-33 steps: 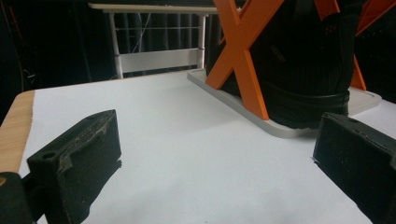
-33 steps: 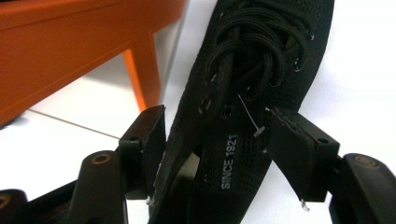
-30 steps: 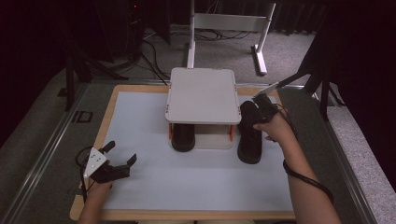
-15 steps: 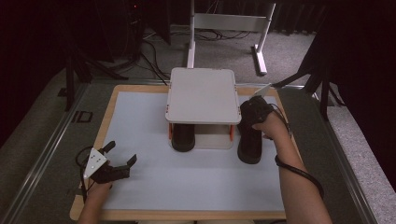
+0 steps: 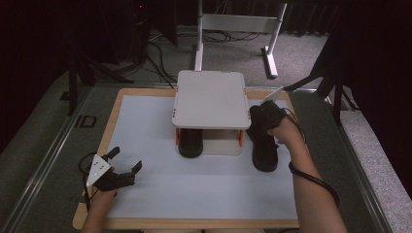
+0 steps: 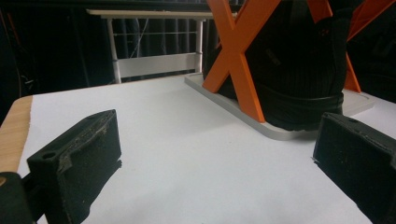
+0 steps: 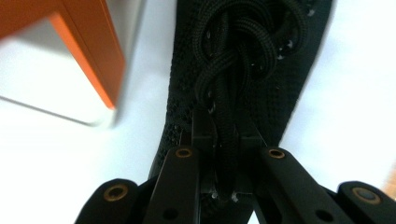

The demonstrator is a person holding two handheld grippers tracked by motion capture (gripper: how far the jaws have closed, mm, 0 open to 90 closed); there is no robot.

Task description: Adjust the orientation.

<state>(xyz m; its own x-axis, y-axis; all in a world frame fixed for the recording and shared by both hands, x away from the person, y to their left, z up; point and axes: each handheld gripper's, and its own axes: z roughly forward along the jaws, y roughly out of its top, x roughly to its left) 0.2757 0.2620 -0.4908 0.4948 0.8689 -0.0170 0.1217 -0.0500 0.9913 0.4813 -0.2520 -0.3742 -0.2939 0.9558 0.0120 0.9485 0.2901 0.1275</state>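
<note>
Black knit and black laces are seen between the jaws of the right gripper (image 7: pixel 228 154) — the jaws have just been closing and are now clamped narrowly on the lace (image 7: pixel 229 135) of the right shoe (image 5: pixel 265 141). The knot of the lace lies just beyond the jaw tips. The right shoe is stood on the white mat (image 5: pixel 145 121), just beside the right edge of the rack (image 5: pixel 210 99), toe toward the person. A second shoe (image 5: pixel 190 142) is lodged under the rack's white top, between its orange legs (image 6: pixel 240 60). The left gripper (image 5: pixel 124 162) is rested on the mat near its front left corner, well apart from both shoes — its jaws are spread wide, nothing held between them.
</note>
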